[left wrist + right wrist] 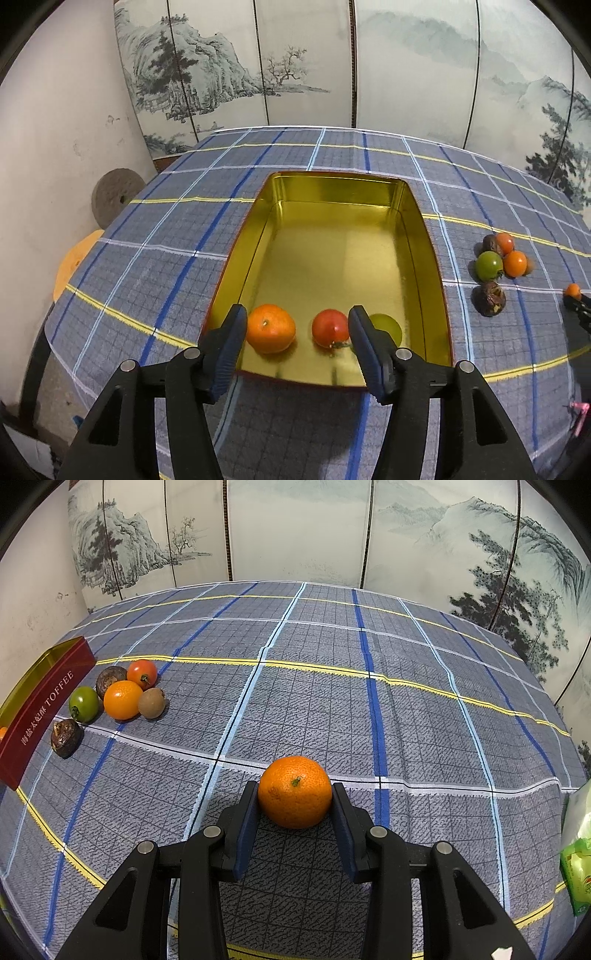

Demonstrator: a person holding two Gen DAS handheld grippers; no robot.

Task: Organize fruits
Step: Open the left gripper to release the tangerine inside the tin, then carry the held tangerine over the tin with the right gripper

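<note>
Your tin (406, 206) reads "TOFFEE" and holds three fruits at its near edge. Six loose fruits (123, 699) cluster beside it on the tablecloth (332, 686). Your left gripper (295, 339) gapes empty; your right gripper (294, 805) clamps one mandarin (294, 792).

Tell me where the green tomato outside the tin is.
The green tomato lies on the tablecloth at the right wrist view's left, between the toffee tin and an orange.
</note>
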